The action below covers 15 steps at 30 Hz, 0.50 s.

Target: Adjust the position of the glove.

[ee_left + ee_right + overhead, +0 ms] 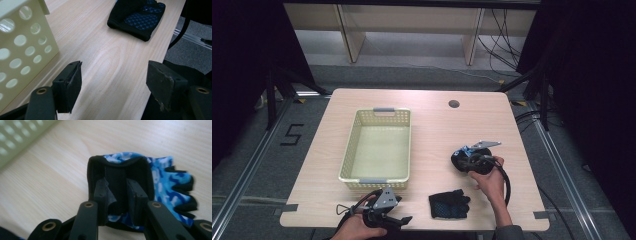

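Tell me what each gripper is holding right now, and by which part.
The right gripper pinches the blue camouflage glove by its black wrist strap. The left gripper is open over the table, holding nothing.

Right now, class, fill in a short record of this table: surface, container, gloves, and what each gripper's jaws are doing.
surface: wooden table
container: pale yellow basket, nothing visible inside
near glove: black glove, lying flat by the front edge
far glove: blue patterned glove, on the table
left gripper: jaws open over bare wood, holding nothing
right gripper: jaws closed on the blue patterned glove's black strap
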{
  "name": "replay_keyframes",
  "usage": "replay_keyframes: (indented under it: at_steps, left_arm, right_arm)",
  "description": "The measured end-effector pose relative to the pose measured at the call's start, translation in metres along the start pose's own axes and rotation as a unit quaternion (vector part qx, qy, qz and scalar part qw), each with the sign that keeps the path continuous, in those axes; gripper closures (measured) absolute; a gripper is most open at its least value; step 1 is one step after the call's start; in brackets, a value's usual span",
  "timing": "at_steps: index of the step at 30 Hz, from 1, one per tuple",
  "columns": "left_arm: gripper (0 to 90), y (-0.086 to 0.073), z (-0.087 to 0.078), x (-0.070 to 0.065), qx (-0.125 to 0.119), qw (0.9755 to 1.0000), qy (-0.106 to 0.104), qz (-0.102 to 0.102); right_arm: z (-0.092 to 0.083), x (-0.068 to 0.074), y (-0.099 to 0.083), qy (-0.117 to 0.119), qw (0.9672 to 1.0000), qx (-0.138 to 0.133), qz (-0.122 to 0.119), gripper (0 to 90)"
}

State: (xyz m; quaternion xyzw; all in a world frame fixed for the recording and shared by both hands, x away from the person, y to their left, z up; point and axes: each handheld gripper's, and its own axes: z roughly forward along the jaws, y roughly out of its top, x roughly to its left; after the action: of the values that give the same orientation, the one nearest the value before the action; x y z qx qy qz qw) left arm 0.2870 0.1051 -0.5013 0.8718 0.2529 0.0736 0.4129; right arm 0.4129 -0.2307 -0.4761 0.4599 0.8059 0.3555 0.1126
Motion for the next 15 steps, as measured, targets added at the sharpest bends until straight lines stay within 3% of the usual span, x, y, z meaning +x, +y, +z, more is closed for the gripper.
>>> replay_keyframes:
  at_steps: [1,2,7,8,11,12,13,15]
  left_arm:
    - [28.4,0.000,0.000,-0.001,0.001,1.0000,-0.002,-0.009]
    - [28.4,0.000,0.000,0.000,0.000,1.0000,-0.001,-0.005]
    - [28.4,0.000,0.000,-0.002,-0.007,0.9999,0.000,-0.009]
    - [28.4,0.000,-0.001,0.000,0.000,1.0000,0.004,0.002]
    - [28.4,0.000,-0.001,-0.001,-0.009,0.9999,0.003,-0.014]
    - [28.4,0.001,-0.002,0.000,-0.009,1.0000,0.000,-0.002]
    - [28.4,0.000,-0.001,-0.001,-0.010,0.9998,-0.001,-0.016]
    - [28.4,0.001,-0.003,0.000,-0.008,1.0000,0.004,-0.002]
  right_arm:
    - [-0.004,-0.001,0.000,0.001,1.0000,-0.009,0.003,72.9]
    - [-0.012,-0.001,0.001,-0.001,0.9996,-0.029,0.007,72.9]
    - [-0.036,0.003,0.003,0.005,0.9978,-0.064,0.019,73.0]
    - [-0.038,0.004,0.002,0.003,0.9975,-0.069,0.015,73.0]
    - [-0.055,0.015,-0.001,-0.007,0.9966,-0.079,0.021,72.9]
    - [-0.058,0.017,-0.002,-0.011,0.9963,-0.083,0.022,72.9]
    - [-0.063,0.022,-0.004,-0.013,0.9960,-0.085,0.022,72.8]
    - [-0.073,0.034,-0.009,-0.016,0.9948,-0.099,0.020,72.7]
